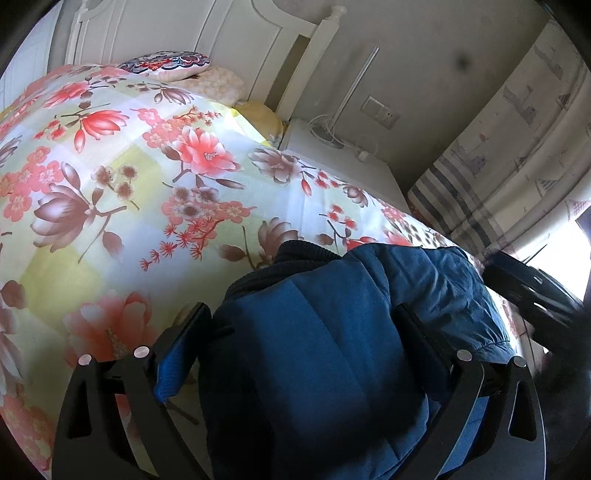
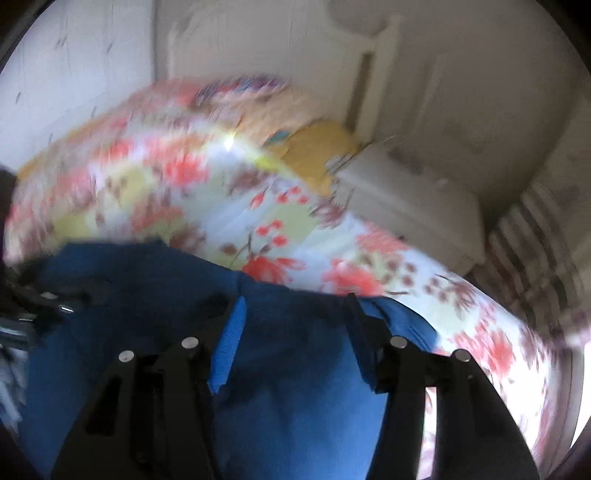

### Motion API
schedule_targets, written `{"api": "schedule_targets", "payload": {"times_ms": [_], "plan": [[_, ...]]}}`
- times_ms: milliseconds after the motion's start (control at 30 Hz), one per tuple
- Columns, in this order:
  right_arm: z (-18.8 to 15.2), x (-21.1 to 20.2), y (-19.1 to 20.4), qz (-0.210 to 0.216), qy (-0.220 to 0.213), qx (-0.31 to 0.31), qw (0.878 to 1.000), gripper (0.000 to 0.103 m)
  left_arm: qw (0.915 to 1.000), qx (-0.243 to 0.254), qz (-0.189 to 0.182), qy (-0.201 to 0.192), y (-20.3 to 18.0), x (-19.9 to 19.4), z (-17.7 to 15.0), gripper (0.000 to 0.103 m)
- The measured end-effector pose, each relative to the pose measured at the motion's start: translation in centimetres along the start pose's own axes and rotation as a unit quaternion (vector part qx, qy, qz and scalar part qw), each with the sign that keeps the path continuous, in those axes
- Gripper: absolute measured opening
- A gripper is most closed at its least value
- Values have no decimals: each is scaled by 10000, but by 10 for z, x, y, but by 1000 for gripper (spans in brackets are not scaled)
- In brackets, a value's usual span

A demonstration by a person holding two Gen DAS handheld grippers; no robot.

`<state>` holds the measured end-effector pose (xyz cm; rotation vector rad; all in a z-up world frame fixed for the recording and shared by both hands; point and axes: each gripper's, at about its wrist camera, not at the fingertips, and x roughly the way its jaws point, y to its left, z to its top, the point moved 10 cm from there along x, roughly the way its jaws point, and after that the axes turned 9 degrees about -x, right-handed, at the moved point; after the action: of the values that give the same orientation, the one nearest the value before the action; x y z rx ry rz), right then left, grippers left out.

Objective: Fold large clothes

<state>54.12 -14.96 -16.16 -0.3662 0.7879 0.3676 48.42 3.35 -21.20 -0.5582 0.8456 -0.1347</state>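
**Operator:** Where the blue jacket (image 1: 332,332) is bunched on the floral bedspread (image 1: 129,166) near the bed's edge, how is it held?

**Inspector:** Jacket fabric is seen between the fingers of the left gripper (image 1: 306,325); whether it is clamped cannot be told. The right gripper (image 2: 295,306) is seen apart, above the cloth, blurred.

**Operator:** Edges and room?

**Inspector:** Open bedspread is shown beyond the collar (image 1: 295,251). A white nightstand (image 1: 332,158) and striped curtain (image 1: 498,166) are found beside the bed.

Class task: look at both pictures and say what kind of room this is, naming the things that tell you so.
Most likely a bedroom: a bed with a flowered quilt, a white headboard with pillows against it, and a white bedside cabinet.
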Motion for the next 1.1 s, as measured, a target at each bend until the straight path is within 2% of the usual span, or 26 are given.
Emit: {"api": "schedule_targets", "payload": {"times_ms": [67,167,233,267,367,467,567,633,700,733,767,833,867,967,1000,1033,1100], "plan": [[-5,-27,-4,-5,-293,329,9990,65,10000,-12,-19,14,0,1,0,99],[-22,-50,15,15,-299,174,9994,69,10000,-37,-58,38,0,2,0,99],[-41,-39,35,-30,41,-223,9997,69,10000,-53,-45,53,1,3,-1,99],[-45,-32,38,-97,-2,-228,9997,70,9999,-67,-39,66,1,3,-1,99],[-49,-22,32,217,-68,133,9997,70,10000,-48,-20,80,1,3,-2,99],[-48,-28,34,105,-124,50,9999,71,10000,-25,8,76,1,1,-3,99],[-50,-55,36,-225,-227,117,9994,71,9999,-67,-17,92,4,1,-4,99],[-49,-89,51,-169,-562,168,9981,72,9999,-73,-23,105,4,1,-5,99],[-53,-122,83,-42,-884,-64,9961,77,9999,-78,-33,111,4,2,-5,99],[-58,-127,96,19,-898,-199,9958,82,9999,-83,-42,108,3,2,-5,99],[-68,-126,117,110,-801,-470,9956,82,9999,-72,-96,117,2,2,-5,99],[-88,-109,137,-25,-454,-915,9948,84,9998,-41,-132,114,0,2,-6,99],[-92,-106,139,-135,-604,-931,9937,84,9999,-25,-99,114,-1,2,-6,99],[-93,-109,132,96,-569,-681,9960,84,9994,-150,-273,157,1,-2,-4,99],[-93,-113,130,123,-573,-612,9964,84,9992,-218,-313,120,4,-7,-3,99],[-94,-117,129,163,-600,-544,9966,84,9992,-344,-199,-93,12,-24,0,98],[-99,-134,125,419,-791,-205,9958,84,9965,-332,-261,-720,14,-74,0,95]]}}
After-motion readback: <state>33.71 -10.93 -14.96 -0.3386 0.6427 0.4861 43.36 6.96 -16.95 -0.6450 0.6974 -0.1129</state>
